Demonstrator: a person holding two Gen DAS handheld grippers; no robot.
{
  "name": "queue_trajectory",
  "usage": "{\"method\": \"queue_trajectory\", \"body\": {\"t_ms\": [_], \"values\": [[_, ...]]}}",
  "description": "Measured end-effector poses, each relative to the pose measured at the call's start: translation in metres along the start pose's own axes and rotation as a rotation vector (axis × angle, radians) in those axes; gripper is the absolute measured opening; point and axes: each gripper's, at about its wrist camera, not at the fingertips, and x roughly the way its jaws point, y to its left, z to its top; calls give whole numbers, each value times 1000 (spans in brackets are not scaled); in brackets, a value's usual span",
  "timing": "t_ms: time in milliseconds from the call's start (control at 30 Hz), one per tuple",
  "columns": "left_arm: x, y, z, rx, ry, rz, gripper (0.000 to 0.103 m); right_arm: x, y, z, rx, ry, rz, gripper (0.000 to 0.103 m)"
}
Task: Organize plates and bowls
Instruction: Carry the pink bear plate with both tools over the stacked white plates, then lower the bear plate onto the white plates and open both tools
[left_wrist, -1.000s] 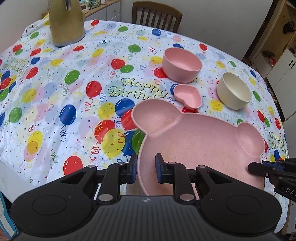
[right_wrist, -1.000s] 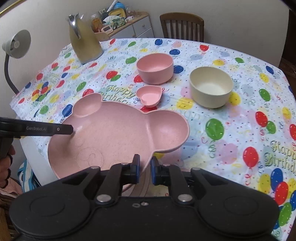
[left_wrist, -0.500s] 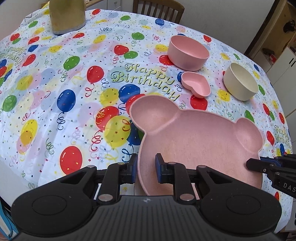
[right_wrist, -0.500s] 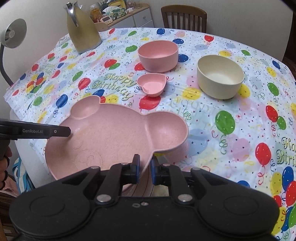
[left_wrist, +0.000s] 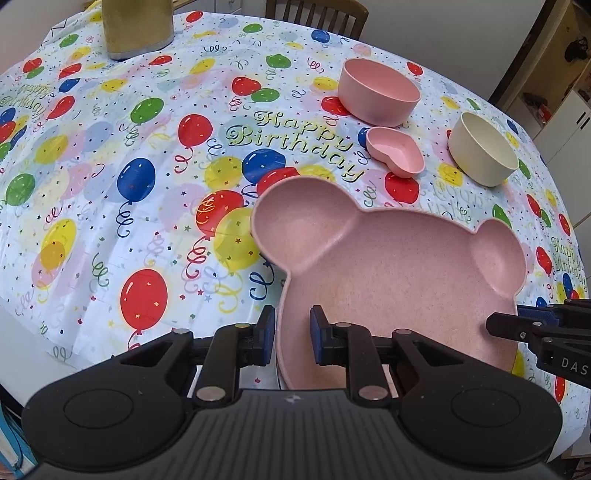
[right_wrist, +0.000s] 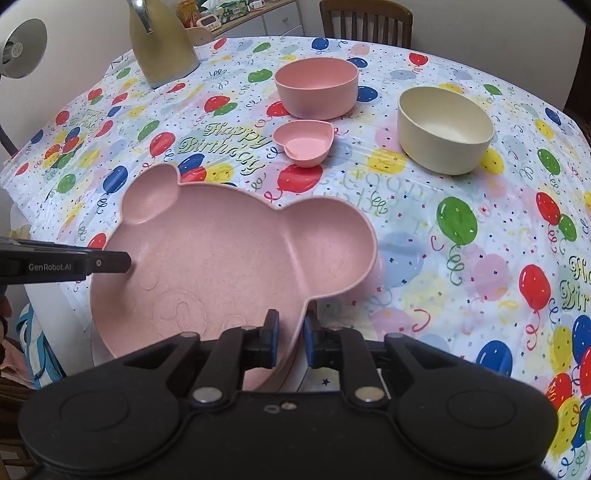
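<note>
A pink bear-shaped plate (left_wrist: 399, 273) with two ear compartments is held above the near side of the table, seen also in the right wrist view (right_wrist: 229, 258). My left gripper (left_wrist: 292, 338) is shut on its left rim. My right gripper (right_wrist: 289, 343) is shut on its near right rim. Beyond it stand a pink round bowl (left_wrist: 378, 90), a small pink heart-shaped dish (left_wrist: 395, 149) and a cream bowl (left_wrist: 482, 147). They also show in the right wrist view: pink bowl (right_wrist: 317, 86), heart dish (right_wrist: 304, 142), cream bowl (right_wrist: 445, 129).
The round table has a balloon-print birthday cloth (left_wrist: 147, 166). A gold-coloured jug (right_wrist: 162, 40) stands at the far left. A wooden chair (right_wrist: 365, 16) is behind the table. A desk lamp (right_wrist: 20, 48) is at the left.
Both grippers have carried the bear plate forward over the table; the bowls and jug now appear closer. The grip on the plate is unchanged.
</note>
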Motion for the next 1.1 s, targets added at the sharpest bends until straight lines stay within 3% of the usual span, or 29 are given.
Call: {"method": "queue_trajectory", "body": {"t_ms": [167,300,467,767,867,967,1100], "values": [[-2,2,-4,-7,-2,7,20,-2,0,-1,14,-2,-5,23],[-10,3,-8,-12,-8,6,20,-10,-2,-4,16,-8,-3,36],[-26,-3,-14,-8,-29,8,20,-21,-1,-8,11,-24,10,42],[-70,-39,-18,23,-117,-15,20,-59,2,-11,-24,-101,48,54],[-83,-57,-18,32,-157,-22,30,-75,1,-12,-39,-132,58,59],[-96,-75,-17,37,-202,-20,57,-91,-4,-14,-48,-164,69,64],[-109,-99,-17,47,-240,-22,61,-111,-14,-15,-44,-202,87,72]]}}
